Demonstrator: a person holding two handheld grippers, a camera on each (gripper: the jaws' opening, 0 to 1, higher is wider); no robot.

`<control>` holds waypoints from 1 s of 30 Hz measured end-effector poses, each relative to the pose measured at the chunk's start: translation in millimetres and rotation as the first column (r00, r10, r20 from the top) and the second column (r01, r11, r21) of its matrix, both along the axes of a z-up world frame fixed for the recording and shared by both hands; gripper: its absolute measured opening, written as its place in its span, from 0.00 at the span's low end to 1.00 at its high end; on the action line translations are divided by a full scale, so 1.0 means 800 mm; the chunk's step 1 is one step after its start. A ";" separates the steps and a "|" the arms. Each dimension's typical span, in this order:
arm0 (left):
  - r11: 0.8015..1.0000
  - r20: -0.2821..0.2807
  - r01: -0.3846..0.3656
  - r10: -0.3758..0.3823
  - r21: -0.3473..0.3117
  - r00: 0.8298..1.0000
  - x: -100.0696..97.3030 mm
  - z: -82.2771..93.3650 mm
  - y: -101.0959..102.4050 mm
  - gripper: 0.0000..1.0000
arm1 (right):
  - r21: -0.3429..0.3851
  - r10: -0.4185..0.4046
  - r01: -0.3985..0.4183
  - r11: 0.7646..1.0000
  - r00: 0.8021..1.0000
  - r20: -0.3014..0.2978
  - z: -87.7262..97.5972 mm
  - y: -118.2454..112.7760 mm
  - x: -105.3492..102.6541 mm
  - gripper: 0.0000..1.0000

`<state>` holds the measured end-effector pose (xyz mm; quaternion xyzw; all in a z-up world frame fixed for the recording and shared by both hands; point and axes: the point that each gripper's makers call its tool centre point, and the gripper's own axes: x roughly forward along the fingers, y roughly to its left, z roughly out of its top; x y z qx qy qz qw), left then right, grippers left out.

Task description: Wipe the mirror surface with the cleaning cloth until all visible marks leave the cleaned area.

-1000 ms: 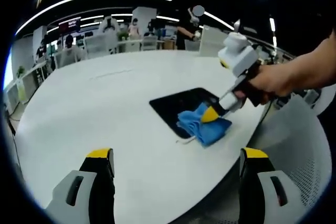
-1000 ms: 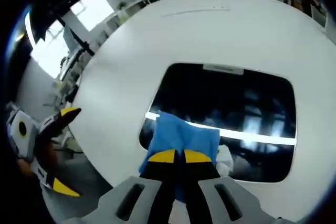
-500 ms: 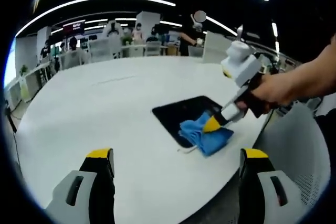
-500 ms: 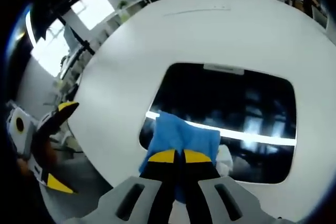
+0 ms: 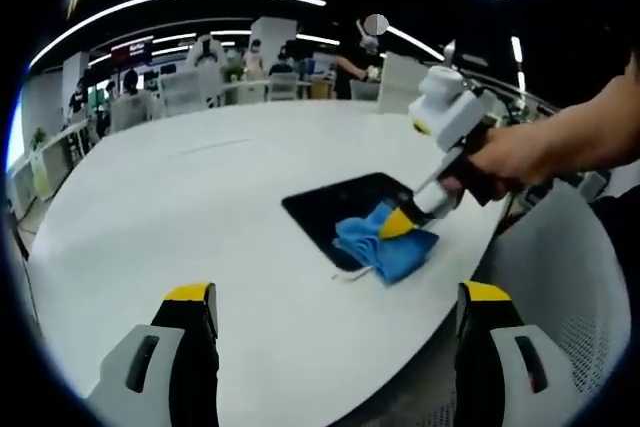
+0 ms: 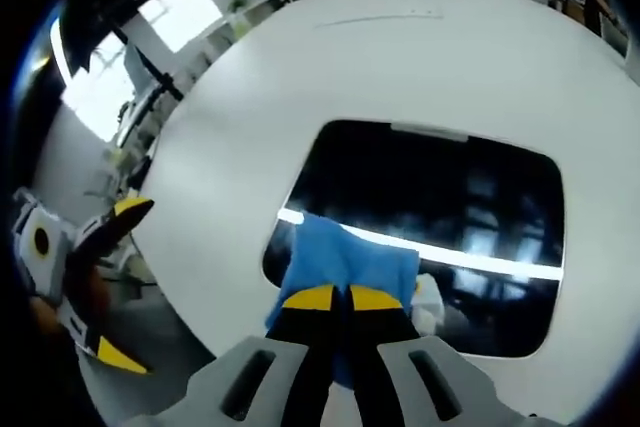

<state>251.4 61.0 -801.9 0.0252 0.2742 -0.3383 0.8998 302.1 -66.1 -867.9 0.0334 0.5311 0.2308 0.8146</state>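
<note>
The right gripper (image 6: 332,297), jaws pinched on the blue cleaning cloth (image 6: 345,265) at the mirror's (image 6: 440,217) near edge, faces unwiped glass stretching ahead, while the left gripper (image 5: 335,347), jaws spread, hovers well back over the white table (image 5: 180,207).

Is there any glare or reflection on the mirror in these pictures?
Right gripper view: the mirror reflects a bright ceiling light strip as a white band beside the blue cloth. Left gripper view: the mirror reads plain dark, without glare.
</note>
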 end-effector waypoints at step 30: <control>1.000 0.022 -0.007 0.007 0.004 1.000 0.003 0.004 -0.004 1.00 | -0.075 0.056 -0.054 0.996 0.998 0.032 -0.001 -0.027 -0.001 0.00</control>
